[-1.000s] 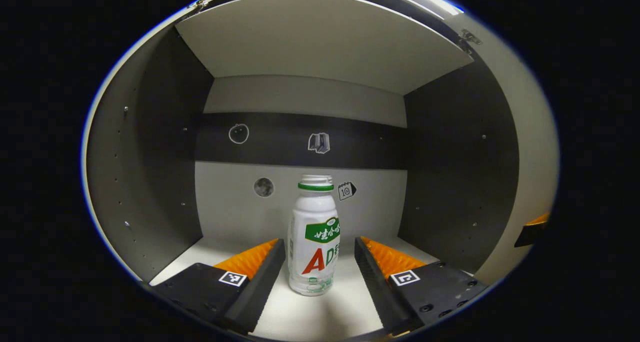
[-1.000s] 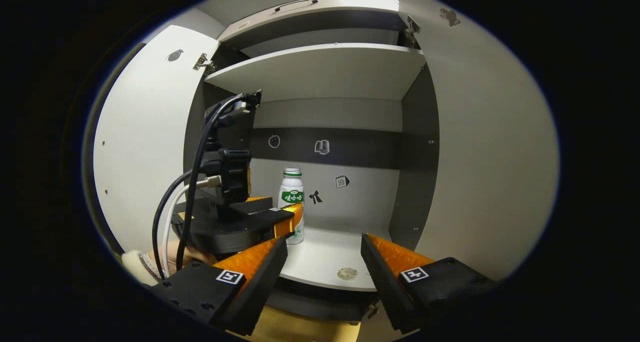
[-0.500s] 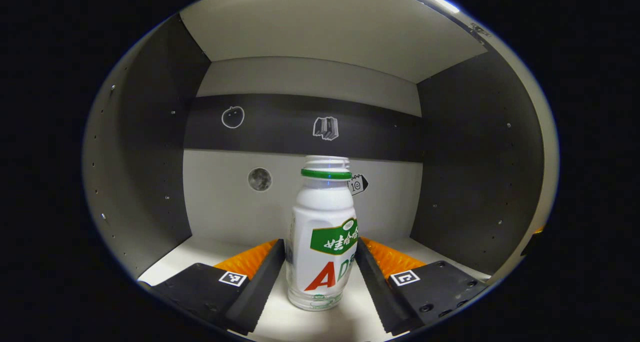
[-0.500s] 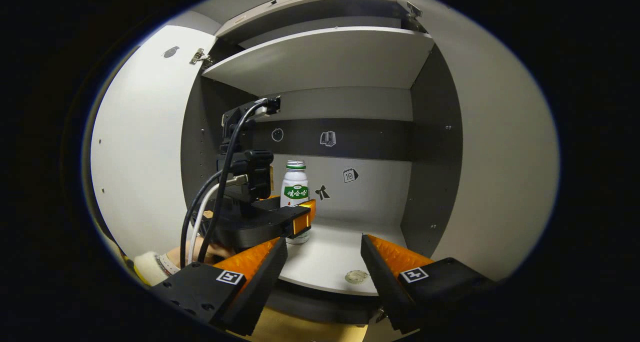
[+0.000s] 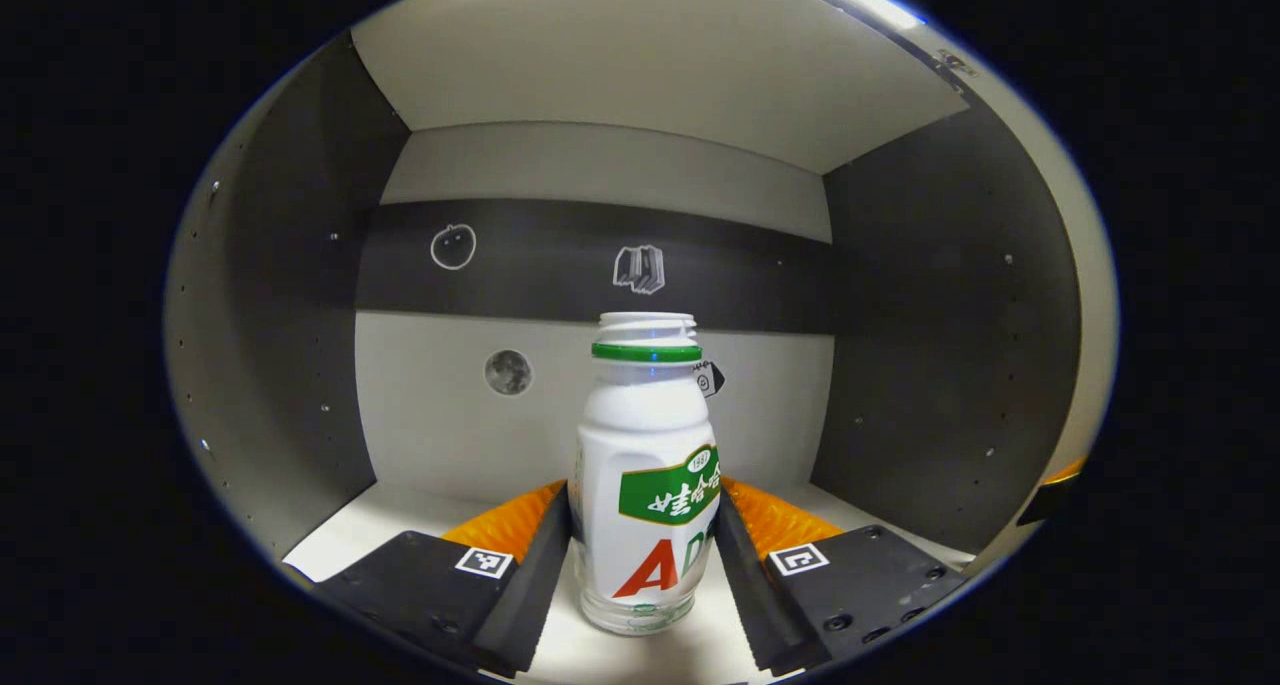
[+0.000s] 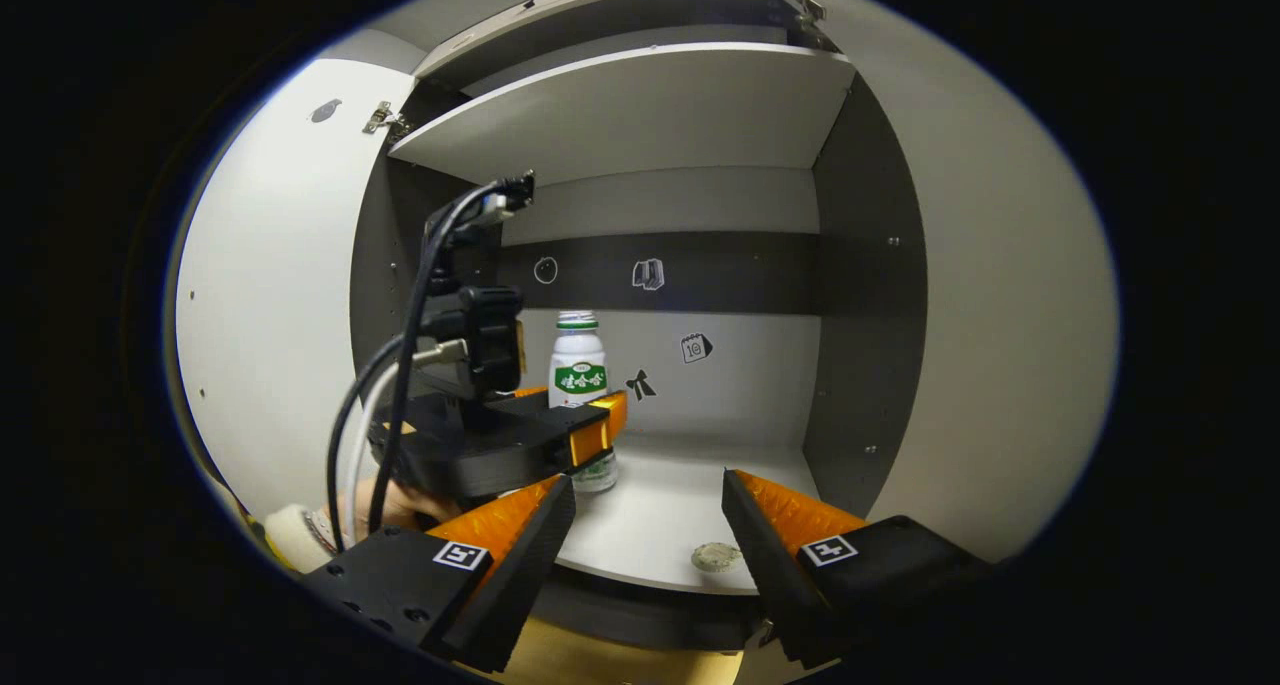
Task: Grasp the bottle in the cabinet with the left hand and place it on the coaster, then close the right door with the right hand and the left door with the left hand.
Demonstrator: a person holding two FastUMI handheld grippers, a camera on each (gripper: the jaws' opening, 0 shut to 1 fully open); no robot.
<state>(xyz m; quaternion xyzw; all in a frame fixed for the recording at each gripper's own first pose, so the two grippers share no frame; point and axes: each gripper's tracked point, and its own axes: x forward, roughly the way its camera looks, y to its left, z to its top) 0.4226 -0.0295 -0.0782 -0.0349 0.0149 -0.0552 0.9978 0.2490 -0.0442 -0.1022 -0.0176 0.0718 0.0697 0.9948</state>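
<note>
A white bottle (image 5: 645, 485) with a green neck ring and a green and red label stands upright on the cabinet's lower shelf (image 5: 370, 525). My left gripper (image 5: 642, 485) is open, and its fingers straddle the bottle's body with slim gaps on both sides. In the right gripper view the same bottle (image 6: 578, 375) stands behind the left gripper (image 6: 590, 430), which a hand holds. A small round coaster (image 6: 715, 555) lies near the shelf's front edge. My right gripper (image 6: 648, 480) is open with nothing between its fingers, in front of the cabinet.
Both cabinet doors stand open: the left door (image 6: 280, 265) and the right door (image 6: 1000, 315). An upper shelf (image 6: 640, 105) roofs the compartment. Cables (image 6: 400, 345) run from the left gripper. Small stickers dot the back wall (image 5: 600, 405).
The left gripper has gone deeper into the cabinet until the bottle sits between its fingers, and the fingers have narrowed a little. The right gripper has shifted only slightly.
</note>
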